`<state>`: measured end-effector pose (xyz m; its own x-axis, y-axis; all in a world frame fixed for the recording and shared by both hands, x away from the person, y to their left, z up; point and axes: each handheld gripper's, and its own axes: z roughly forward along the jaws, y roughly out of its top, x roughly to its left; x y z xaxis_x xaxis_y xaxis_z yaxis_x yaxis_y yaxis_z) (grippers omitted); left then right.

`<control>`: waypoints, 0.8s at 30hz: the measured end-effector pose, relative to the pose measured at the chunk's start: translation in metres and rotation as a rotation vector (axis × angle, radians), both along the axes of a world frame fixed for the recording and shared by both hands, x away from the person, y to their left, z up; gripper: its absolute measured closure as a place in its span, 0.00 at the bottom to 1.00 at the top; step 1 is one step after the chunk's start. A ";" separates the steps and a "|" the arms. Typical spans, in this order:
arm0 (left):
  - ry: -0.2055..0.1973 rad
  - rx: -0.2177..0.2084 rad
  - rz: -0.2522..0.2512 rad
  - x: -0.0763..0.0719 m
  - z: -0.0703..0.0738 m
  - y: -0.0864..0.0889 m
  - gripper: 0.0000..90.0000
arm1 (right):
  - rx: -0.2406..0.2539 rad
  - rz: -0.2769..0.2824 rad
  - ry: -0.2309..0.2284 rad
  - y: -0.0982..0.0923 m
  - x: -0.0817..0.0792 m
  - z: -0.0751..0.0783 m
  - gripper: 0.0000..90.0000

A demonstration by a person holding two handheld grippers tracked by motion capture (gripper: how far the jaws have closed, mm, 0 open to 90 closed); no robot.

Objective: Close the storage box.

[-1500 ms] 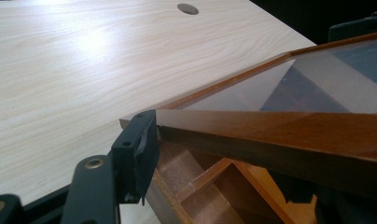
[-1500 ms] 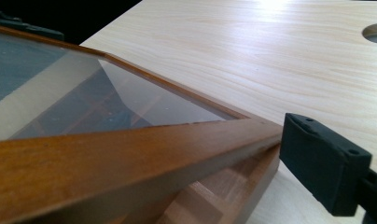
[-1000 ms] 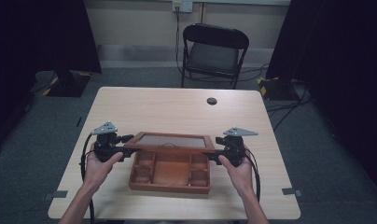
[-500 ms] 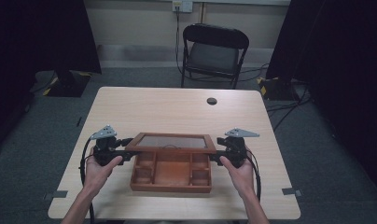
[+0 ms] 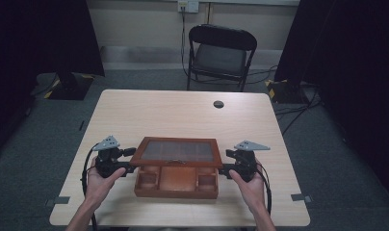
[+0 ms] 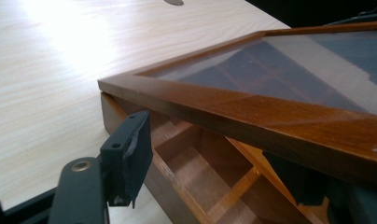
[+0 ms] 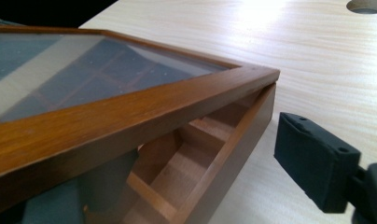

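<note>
pale wood counter (image 5: 183, 110), dark curtains and a folding chair (image 5: 220, 53) behind. high view: wooden box (image 5: 175, 182) at the near edge, its glass lid (image 5: 177, 151) half raised, left tool (image 5: 130, 160) and right tool (image 5: 226, 161) at the lid's ends. left gripper view: jaws apart, one under the lid's frame, just opening; support could be lost. right gripper view: jaws apart, closing, outer jaw clear of the box; the lid could drop shut.
</note>
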<state>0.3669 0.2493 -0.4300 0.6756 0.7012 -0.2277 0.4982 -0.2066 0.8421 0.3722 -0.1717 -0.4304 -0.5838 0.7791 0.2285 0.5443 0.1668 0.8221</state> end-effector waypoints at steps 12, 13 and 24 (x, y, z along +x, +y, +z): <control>0.021 -0.005 -0.004 -0.011 -0.009 0.006 0.33 | -0.028 0.007 0.006 -0.002 -0.012 -0.007 0.23; 0.022 -0.003 -0.002 -0.011 -0.009 0.006 0.33 | -0.029 0.009 0.009 -0.002 -0.013 -0.008 0.23; 0.047 0.089 -0.009 -0.018 -0.022 0.007 0.32 | -0.040 0.000 0.037 -0.013 -0.023 -0.019 0.23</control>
